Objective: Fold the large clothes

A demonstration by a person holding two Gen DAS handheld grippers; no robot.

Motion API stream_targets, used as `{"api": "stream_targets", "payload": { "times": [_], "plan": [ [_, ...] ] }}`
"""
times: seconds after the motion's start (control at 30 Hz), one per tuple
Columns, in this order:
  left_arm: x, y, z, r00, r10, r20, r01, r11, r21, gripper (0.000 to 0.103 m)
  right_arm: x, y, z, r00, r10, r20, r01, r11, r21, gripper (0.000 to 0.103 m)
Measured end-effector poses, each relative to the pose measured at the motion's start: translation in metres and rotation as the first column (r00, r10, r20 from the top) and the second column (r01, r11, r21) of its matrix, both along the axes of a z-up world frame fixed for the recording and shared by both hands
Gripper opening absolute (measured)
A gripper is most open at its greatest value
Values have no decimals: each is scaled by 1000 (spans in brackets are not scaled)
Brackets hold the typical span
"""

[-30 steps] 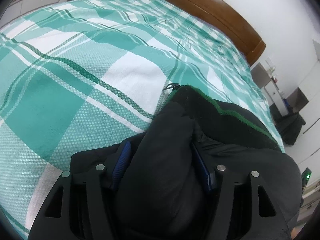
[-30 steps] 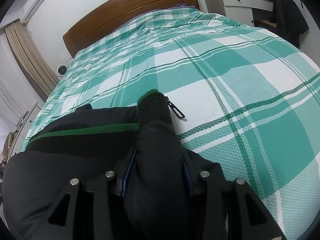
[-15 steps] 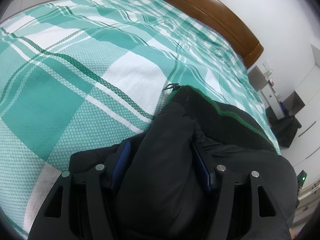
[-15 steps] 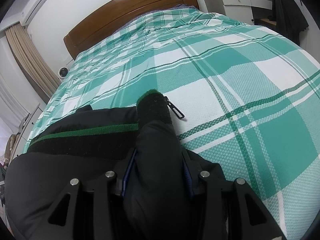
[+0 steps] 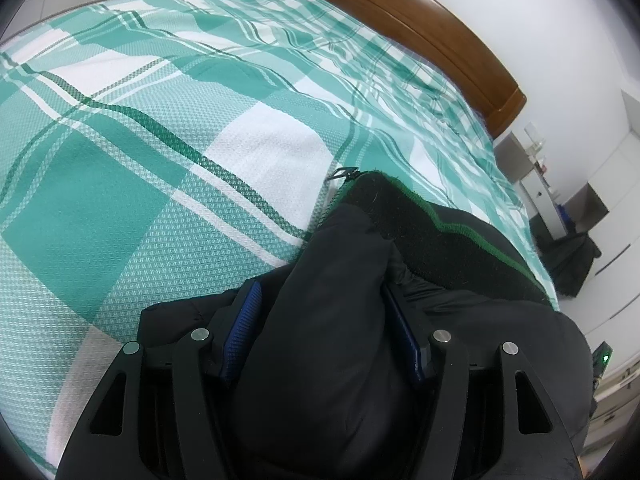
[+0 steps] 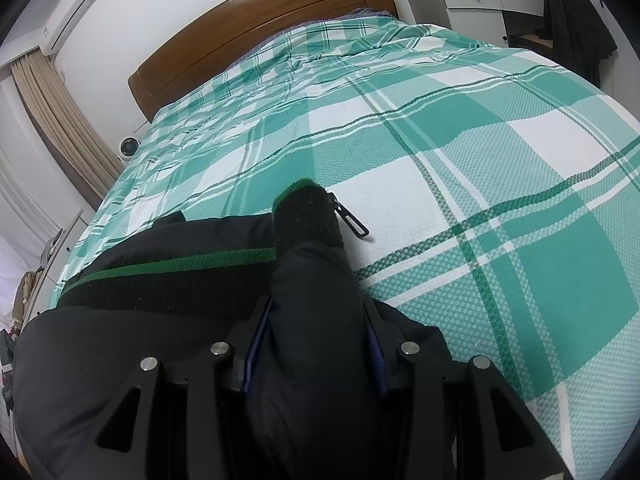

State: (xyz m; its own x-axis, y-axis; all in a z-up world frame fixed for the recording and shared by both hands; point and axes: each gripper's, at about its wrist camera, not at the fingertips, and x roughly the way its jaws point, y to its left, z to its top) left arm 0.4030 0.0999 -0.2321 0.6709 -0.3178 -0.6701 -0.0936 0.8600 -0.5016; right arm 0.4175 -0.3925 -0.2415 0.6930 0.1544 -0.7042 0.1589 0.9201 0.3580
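A black padded jacket [image 5: 460,320] with a black fleece collar edged in green [image 5: 436,224] lies on a bed with a green and white checked cover [image 5: 160,128]. My left gripper [image 5: 320,300] is shut on a thick bunch of the jacket near the collar's left end. My right gripper [image 6: 316,316] is shut on the jacket [image 6: 120,352] near the collar's other end, where a zip pull [image 6: 352,222] lies on the cover [image 6: 500,200]. The blue pads [image 5: 244,332] press the fabric from both sides.
A wooden headboard [image 5: 420,36] stands at the bed's far end. A white dresser [image 6: 480,4] with dark clothes hanging nearby [image 6: 576,32] is at the right. Curtains [image 6: 60,128] and a small white fan [image 6: 129,147] are at the left.
Both grippers keep hold of the jacket. The left view has shifted slightly over the bed; the collar and zip pull stay in nearly the same place.
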Motion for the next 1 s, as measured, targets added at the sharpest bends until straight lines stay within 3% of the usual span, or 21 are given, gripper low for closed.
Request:
{"api": "stream_targets", "payload": {
  "times": [1.0],
  "plan": [
    [0,2,-1,1000,-3,5,3,1000,-18,64,-1,1,0,1000,-2,3,2,1000,10,41]
  ]
}}
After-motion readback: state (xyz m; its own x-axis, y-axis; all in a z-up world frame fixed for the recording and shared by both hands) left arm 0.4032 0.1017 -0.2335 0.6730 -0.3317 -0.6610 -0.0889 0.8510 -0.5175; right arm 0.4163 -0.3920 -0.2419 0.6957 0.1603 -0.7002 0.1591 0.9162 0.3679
